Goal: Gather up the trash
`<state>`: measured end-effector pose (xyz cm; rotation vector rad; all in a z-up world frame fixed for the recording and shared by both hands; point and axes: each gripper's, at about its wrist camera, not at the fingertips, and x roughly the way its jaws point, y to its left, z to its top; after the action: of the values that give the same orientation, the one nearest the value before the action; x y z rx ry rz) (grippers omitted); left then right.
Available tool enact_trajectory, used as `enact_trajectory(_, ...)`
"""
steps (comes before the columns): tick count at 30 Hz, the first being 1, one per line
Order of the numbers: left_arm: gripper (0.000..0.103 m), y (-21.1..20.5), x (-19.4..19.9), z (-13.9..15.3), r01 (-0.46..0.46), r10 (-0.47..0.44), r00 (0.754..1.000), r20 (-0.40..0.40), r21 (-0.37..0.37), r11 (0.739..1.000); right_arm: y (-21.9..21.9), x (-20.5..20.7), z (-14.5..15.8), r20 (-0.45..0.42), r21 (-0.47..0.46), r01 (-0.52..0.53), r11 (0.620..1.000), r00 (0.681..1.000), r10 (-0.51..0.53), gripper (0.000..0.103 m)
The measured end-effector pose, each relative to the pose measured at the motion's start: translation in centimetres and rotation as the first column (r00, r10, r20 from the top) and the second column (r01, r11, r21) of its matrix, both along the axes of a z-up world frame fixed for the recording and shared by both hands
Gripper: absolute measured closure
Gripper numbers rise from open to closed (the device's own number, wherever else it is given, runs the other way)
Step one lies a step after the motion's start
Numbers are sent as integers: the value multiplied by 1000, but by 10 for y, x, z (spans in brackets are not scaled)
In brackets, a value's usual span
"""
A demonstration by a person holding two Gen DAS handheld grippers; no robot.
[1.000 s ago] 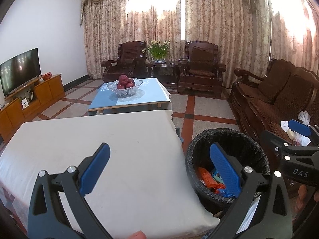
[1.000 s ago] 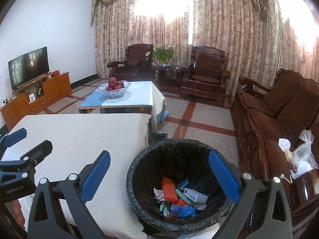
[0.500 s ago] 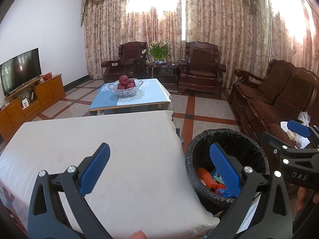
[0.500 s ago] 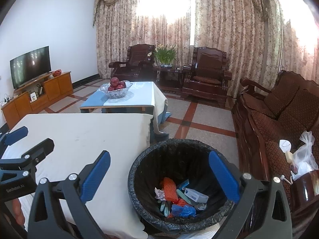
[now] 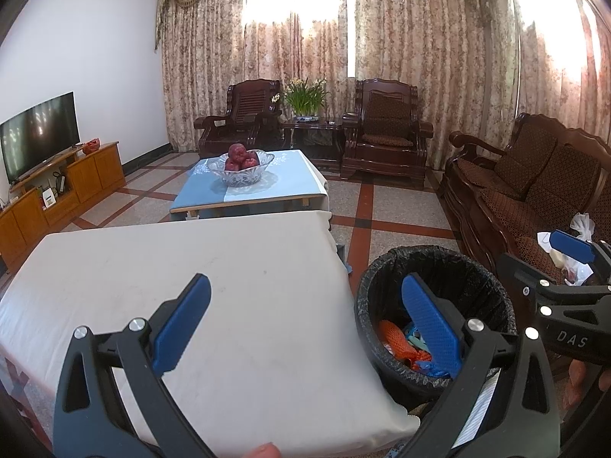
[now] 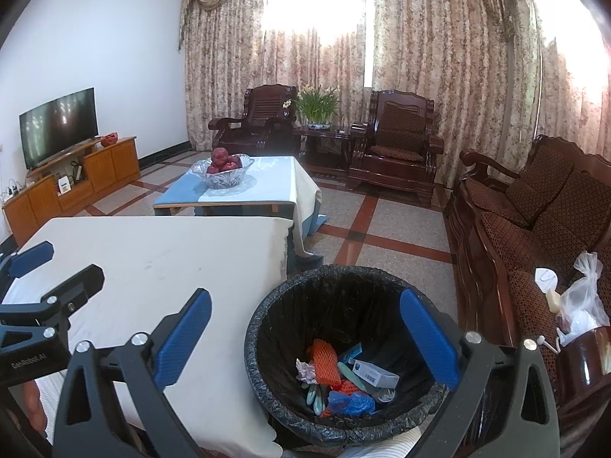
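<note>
Trash (image 6: 343, 378) fully visible from right wrist only.

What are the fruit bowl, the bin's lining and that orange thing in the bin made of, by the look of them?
The fruit bowl: clear cut glass or moulded plastic, judging by its faceted sparkle. The bin lining: thin black plastic film, crinkled and glossy, folded over the rim. The orange thing: probably foam netting of the kind that wraps fruit, going by its open mesh.

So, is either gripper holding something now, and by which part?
Nothing is held. The left gripper and the right gripper are both open and empty; the trash lies in the black-lined round bin.
</note>
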<state>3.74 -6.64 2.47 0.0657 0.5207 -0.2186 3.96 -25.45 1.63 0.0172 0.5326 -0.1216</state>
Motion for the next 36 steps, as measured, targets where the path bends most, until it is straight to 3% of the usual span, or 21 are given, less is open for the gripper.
enact_trajectory(36,6,7,3,-1,-3,3,1000,-9,2,1000,5,1,-8,-9,-1,-8,1000,1000,8,6)
